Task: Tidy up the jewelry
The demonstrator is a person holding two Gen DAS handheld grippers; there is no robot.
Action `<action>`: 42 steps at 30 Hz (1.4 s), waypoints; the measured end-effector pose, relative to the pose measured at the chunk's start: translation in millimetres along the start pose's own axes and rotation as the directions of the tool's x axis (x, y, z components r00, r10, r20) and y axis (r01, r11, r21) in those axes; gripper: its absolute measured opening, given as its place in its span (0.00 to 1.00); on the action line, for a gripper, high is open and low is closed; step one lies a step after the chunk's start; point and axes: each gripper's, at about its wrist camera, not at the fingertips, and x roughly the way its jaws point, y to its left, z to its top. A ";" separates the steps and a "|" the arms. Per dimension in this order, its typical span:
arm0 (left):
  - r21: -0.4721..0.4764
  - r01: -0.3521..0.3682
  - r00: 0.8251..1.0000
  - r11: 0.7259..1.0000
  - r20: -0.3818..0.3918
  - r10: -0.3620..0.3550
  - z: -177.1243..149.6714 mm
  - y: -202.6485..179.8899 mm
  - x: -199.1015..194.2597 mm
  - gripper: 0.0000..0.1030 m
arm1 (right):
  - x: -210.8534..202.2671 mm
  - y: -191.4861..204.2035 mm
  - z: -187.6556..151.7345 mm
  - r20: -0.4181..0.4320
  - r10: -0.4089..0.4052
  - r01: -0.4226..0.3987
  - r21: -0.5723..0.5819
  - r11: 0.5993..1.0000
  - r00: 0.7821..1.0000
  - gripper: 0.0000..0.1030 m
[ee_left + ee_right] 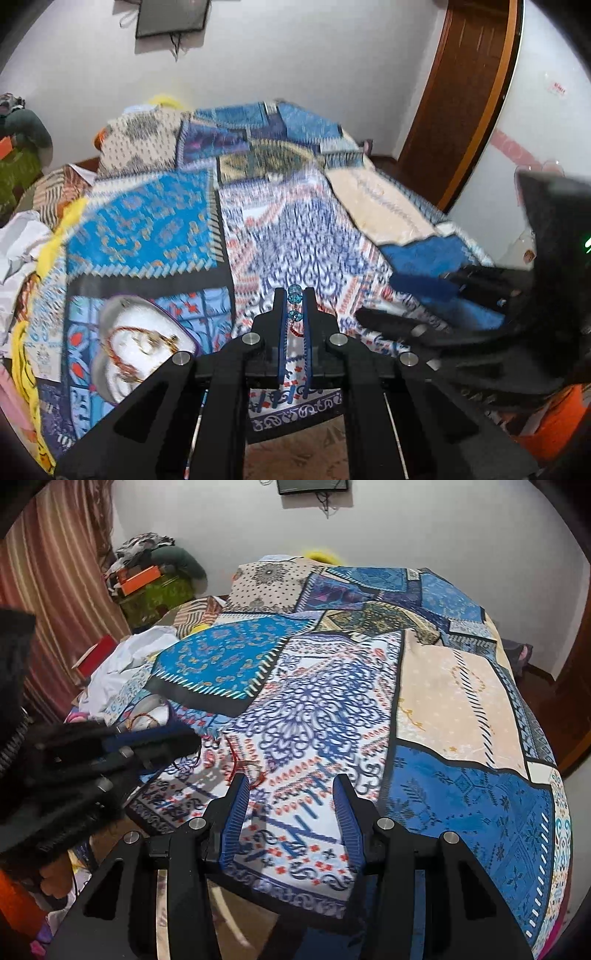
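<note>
In the left wrist view my left gripper (295, 295) is shut on a piece of jewelry with turquoise beads (294, 294) and a thin red cord, held above the patterned bedspread (280, 229). A white heart-shaped jewelry box (136, 339) with several necklaces in it lies at the lower left. My right gripper (291, 781) is open and empty over the bedspread (461, 701); a red cord (245, 766) lies by its left fingertip. The left gripper (155, 742) shows blurred at the left of the right wrist view, the box (147, 714) behind it.
White cloth (122, 664) and a red box (98, 653) lie at the bed's left side. A wooden door (458, 99) stands to the right. A pile of clothes and an orange box (140, 578) sit in the far corner.
</note>
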 end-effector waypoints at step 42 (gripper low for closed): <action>-0.097 -0.106 0.977 0.990 0.177 0.122 -5.6 48.8 -99.7 0.06 | -34.0 52.7 39.3 0.142 0.035 -0.029 -0.041 0.999 0.989 0.19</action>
